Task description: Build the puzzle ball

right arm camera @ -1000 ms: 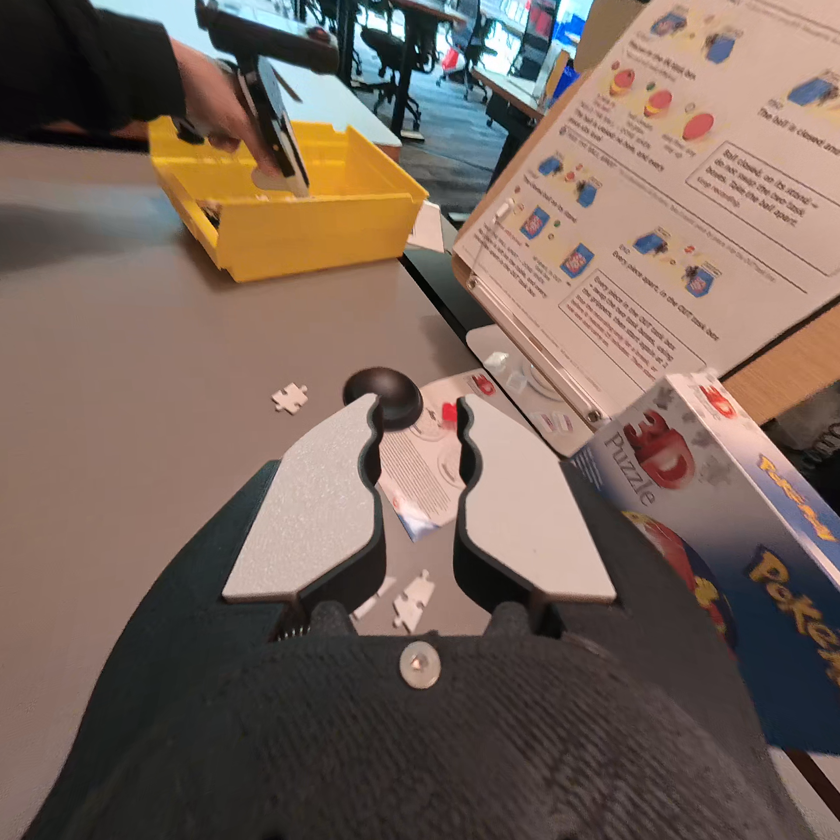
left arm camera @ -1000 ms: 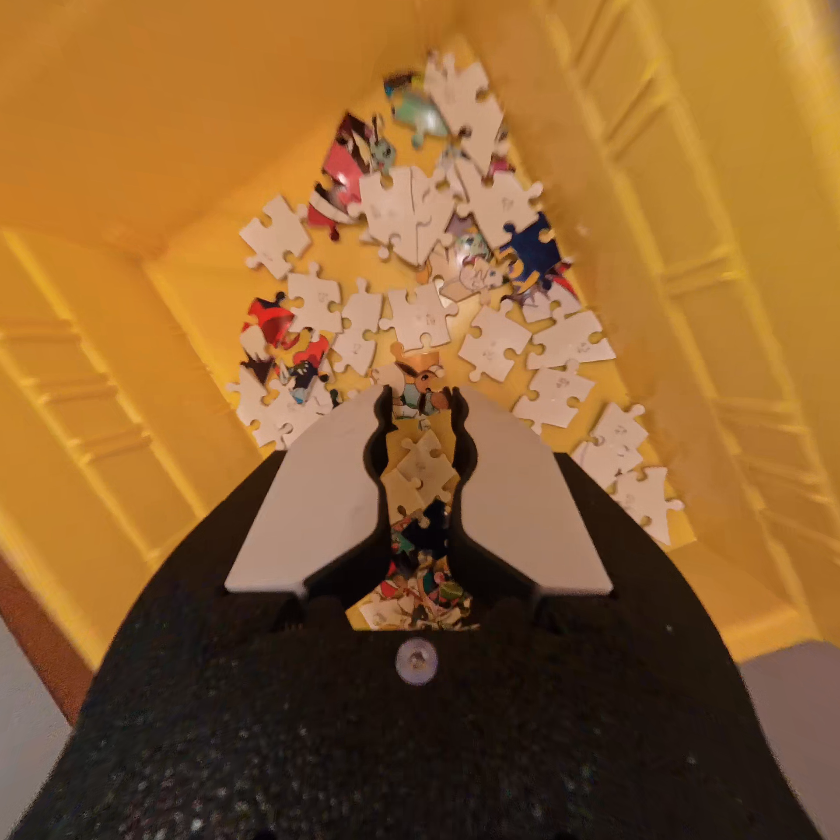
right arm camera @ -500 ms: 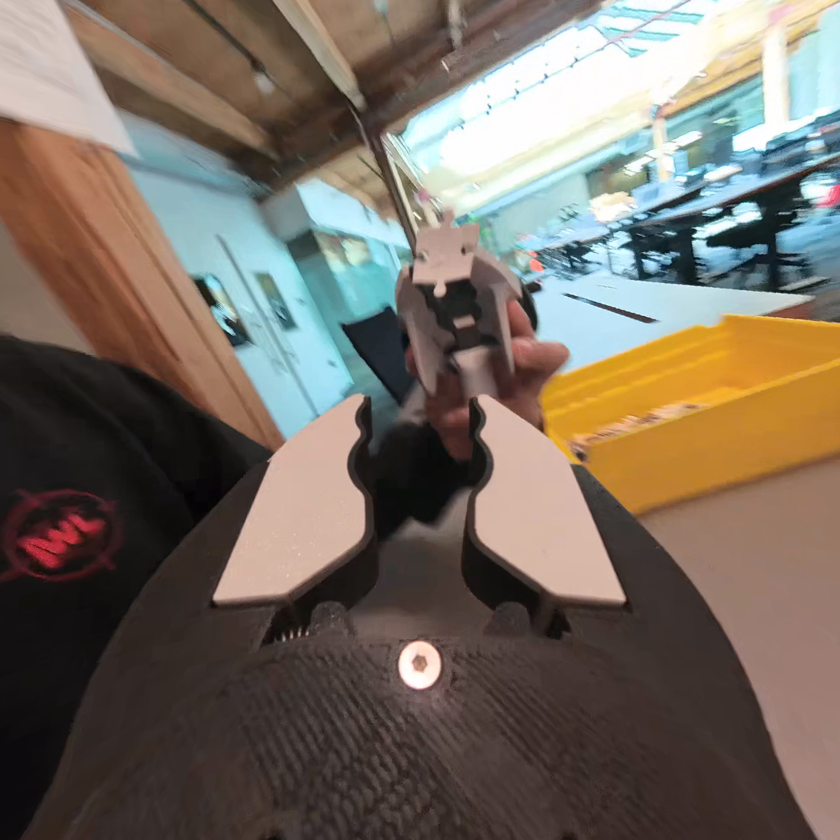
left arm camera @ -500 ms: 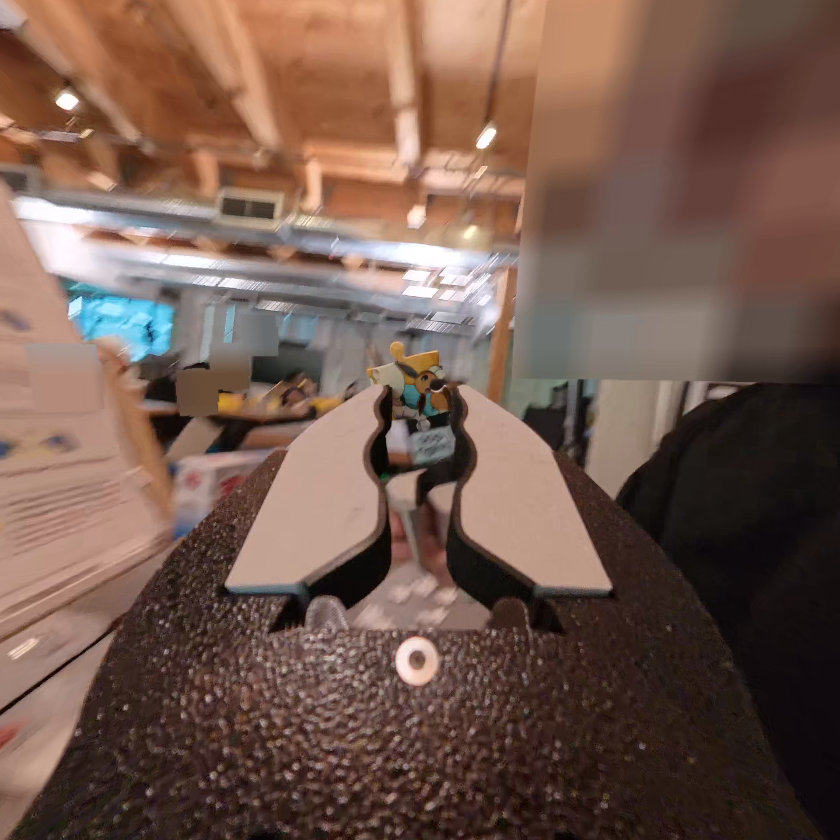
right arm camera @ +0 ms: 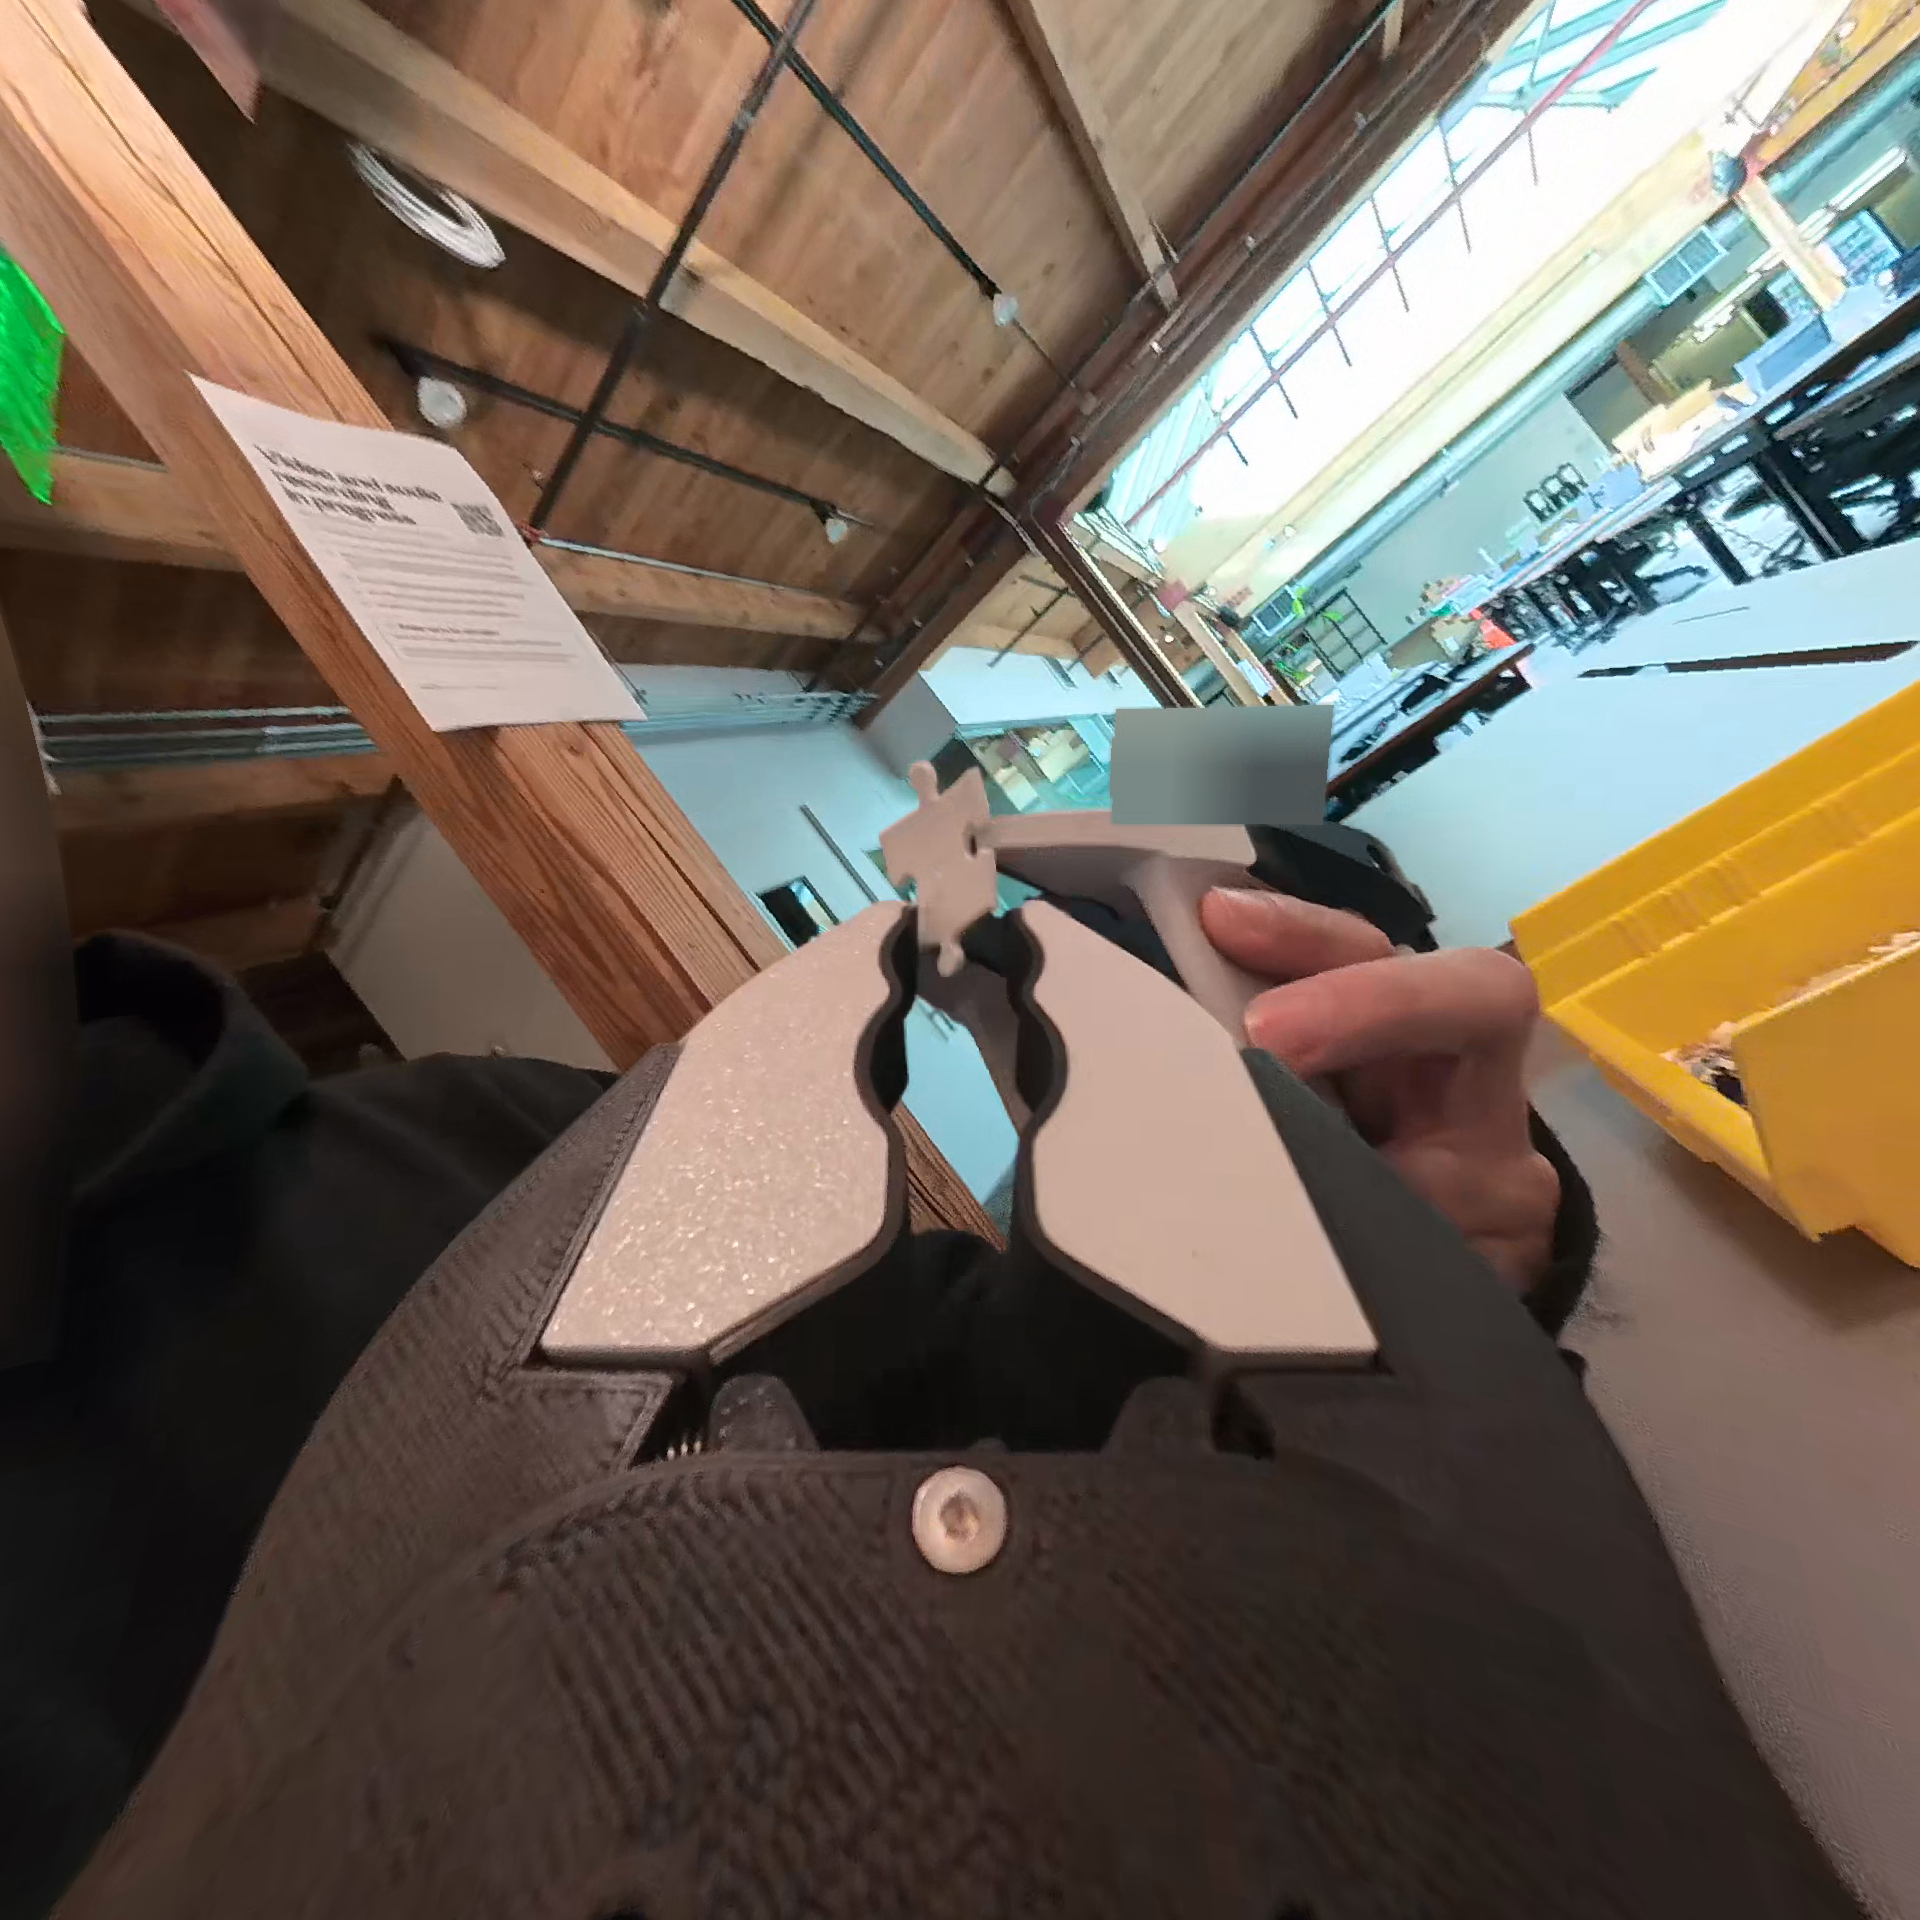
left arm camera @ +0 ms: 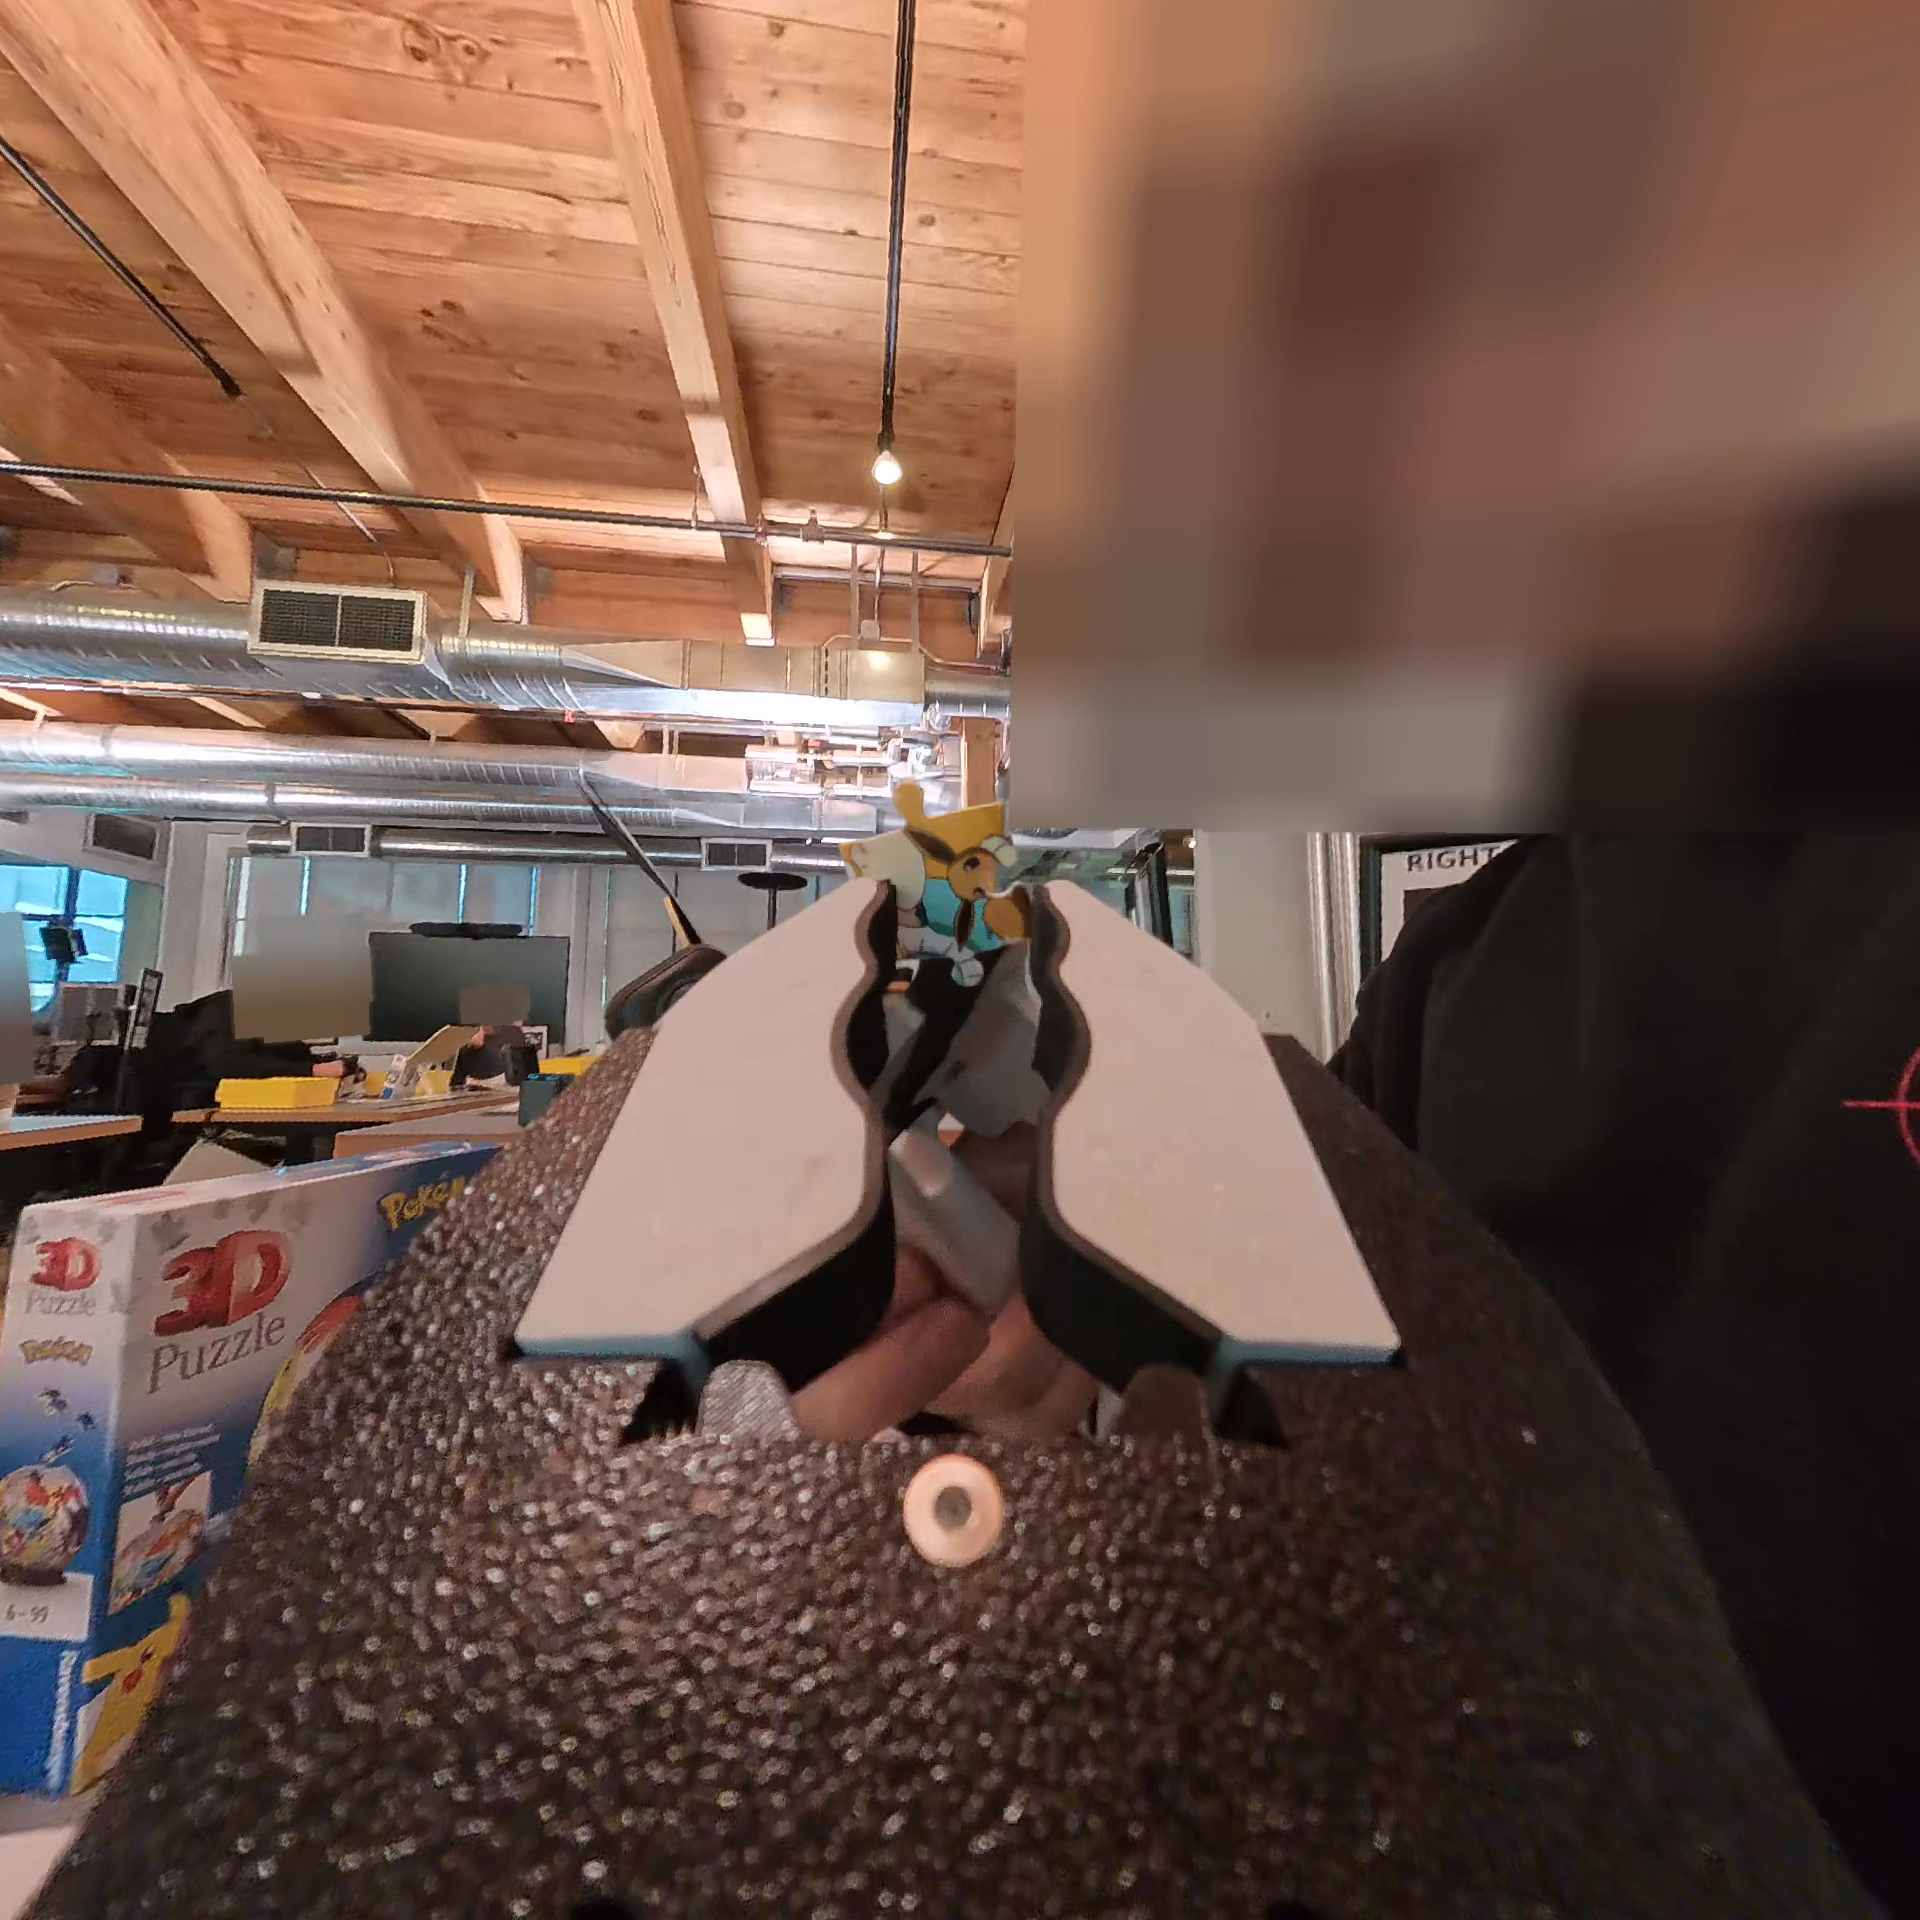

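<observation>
left wrist view: the left gripper (left arm camera: 956, 904) is raised toward the ceiling, its fingers nearly closed and pinching one puzzle piece (left arm camera: 940, 883) by its lower half, printed side to the camera, tabs poking out at 12 o'clock. the puzzle box (left arm camera: 156, 1403) stands at 8 o'clock.

right wrist view: the right gripper (right arm camera: 961, 935) is open with nothing in it, and the same piece (right arm camera: 940, 852) (grey back showing here) sits just past its tips. whether the left fingertip touches it, i cannot tell. the yellow bin (right arm camera: 1714, 1039) of loose pieces rests on the counter (right arm camera: 1714, 1507) at 3 o'clock.

to hand over well, i'd close the right fingers on the free edge before the left lets go, keeping the piece flat and untwisted.
</observation>
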Motion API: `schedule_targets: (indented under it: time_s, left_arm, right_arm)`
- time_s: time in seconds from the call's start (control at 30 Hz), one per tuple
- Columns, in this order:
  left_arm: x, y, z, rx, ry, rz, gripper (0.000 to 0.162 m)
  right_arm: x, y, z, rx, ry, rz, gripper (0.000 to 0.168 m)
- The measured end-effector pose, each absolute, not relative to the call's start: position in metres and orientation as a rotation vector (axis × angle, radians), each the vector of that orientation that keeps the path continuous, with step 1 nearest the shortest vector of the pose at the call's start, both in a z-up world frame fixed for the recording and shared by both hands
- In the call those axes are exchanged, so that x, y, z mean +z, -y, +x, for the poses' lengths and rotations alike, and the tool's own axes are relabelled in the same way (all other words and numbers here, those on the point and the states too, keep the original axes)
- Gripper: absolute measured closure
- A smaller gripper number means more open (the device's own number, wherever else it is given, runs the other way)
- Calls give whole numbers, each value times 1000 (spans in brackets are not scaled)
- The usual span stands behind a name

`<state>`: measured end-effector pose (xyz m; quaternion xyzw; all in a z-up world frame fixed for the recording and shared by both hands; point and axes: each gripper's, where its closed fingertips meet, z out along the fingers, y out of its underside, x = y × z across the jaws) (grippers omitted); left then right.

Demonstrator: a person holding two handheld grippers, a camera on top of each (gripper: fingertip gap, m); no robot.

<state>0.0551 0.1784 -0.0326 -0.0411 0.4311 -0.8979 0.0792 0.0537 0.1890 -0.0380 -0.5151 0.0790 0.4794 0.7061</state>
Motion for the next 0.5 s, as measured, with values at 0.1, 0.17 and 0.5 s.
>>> schedule_targets:
  time_s: [0.1, 0.17, 0.5]
  left_arm:
    - [-37, -175, 55, -2654, -1321, -126, 139]
    - [-38, -176, 54, -2645, -1334, -122, 143]
    - [-86, -198, 86, -1933, -1708, -542, 128]
  right_arm:
    - [-37, -188, 54, 1087, -171, -1135, 158]
    - [-35, -184, 56, 1087, -154, -1126, 165]
    - [-121, -139, 158, 345, -251, -1774, 166]
